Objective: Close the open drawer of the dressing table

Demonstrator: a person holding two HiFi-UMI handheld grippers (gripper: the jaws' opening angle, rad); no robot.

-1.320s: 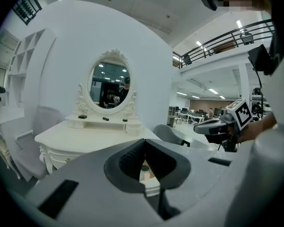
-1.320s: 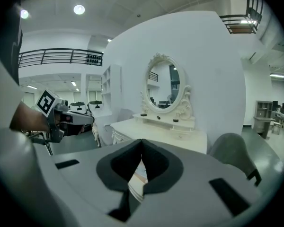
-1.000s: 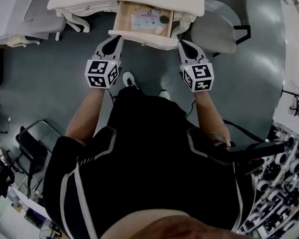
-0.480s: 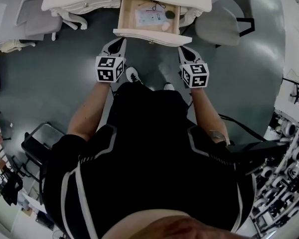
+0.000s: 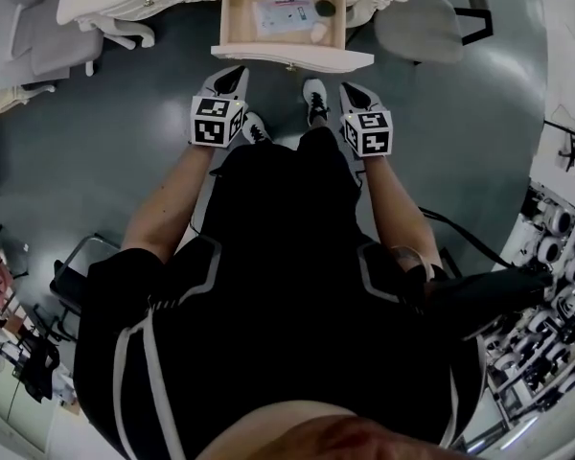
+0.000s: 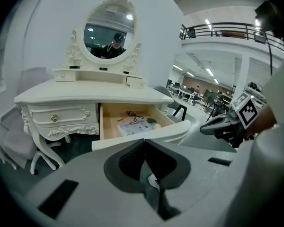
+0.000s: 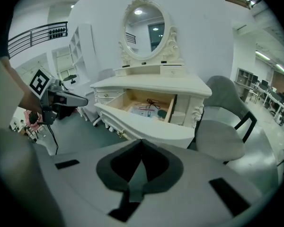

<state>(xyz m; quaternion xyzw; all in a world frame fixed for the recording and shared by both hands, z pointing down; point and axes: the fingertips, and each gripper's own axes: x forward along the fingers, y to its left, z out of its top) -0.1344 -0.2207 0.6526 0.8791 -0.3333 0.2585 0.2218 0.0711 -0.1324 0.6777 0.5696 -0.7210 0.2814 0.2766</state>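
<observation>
The left hand-held gripper (image 5: pixel 232 73) and right hand-held gripper (image 5: pixel 351 90), jaws together and empty, point at the open drawer (image 5: pixel 292 57), probably ready to push its near front.

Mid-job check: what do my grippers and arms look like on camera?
The left gripper and right gripper are light grey, with tapered tongs lined in dark padding. Each carries a cube of black-and-white square markers. The person wears a black short-sleeved top with pale stripes.
</observation>
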